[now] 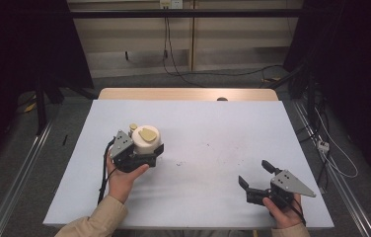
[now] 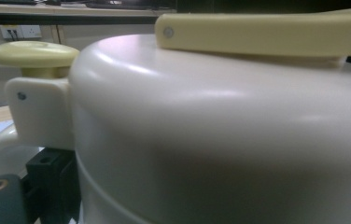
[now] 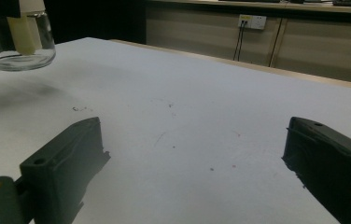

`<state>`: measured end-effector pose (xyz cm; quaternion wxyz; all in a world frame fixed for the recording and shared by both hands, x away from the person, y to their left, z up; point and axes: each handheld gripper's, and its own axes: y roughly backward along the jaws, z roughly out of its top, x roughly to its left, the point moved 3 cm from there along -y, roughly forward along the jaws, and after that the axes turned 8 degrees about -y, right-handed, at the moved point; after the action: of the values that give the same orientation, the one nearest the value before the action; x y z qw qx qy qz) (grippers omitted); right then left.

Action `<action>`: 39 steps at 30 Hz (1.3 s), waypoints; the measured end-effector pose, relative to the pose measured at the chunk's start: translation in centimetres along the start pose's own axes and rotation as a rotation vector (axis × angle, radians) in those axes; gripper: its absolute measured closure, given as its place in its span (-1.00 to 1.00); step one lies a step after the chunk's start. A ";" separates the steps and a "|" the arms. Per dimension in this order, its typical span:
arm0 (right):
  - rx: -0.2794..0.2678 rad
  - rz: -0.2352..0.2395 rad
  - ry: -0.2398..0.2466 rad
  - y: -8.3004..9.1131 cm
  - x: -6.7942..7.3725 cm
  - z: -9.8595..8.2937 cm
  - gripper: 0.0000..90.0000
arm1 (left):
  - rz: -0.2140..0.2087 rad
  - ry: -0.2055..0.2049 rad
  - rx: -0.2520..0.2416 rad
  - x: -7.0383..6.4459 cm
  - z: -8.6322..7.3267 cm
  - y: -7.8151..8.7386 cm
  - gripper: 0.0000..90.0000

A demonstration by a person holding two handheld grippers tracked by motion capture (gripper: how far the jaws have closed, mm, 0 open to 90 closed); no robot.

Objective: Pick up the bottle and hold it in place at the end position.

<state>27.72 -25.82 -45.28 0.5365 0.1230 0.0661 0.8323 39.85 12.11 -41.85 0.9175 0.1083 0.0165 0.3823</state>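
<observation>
cream pot (image 1: 146, 141) looks rigid, smooth, slippery plastic; my left gripper (image 1: 139, 157) jaws clamp its body low down, right gripper (image 1: 255, 178) jaws wide, empty over desk (image 1: 208, 148).

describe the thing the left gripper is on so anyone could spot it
On the white table, look left of centre, just ahead of the left gripper. There stands a cream pot, round and squat, with a pale yellow lid lever and knob on top.

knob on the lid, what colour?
Pale yellow, against the cream lid. The knob shows best in the left gripper view.
</observation>
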 end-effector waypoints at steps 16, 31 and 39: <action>-0.003 0.006 0.006 -0.4 0.2 0.1 -0.90 | -0.003 0.016 0.014 0.0 0.2 -1.9 -0.86; -0.007 0.015 0.003 -0.8 0.2 0.1 -0.90 | -0.027 0.024 0.018 -0.5 0.4 -4.3 -0.86; -0.009 0.015 0.003 -0.8 0.2 0.2 -0.90 | -0.031 0.037 0.017 -0.6 0.4 -5.1 -0.86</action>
<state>28.38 -25.34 -45.29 0.5307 0.1200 0.0623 0.8367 43.04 8.18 -42.56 0.9220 0.1088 0.0383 0.3696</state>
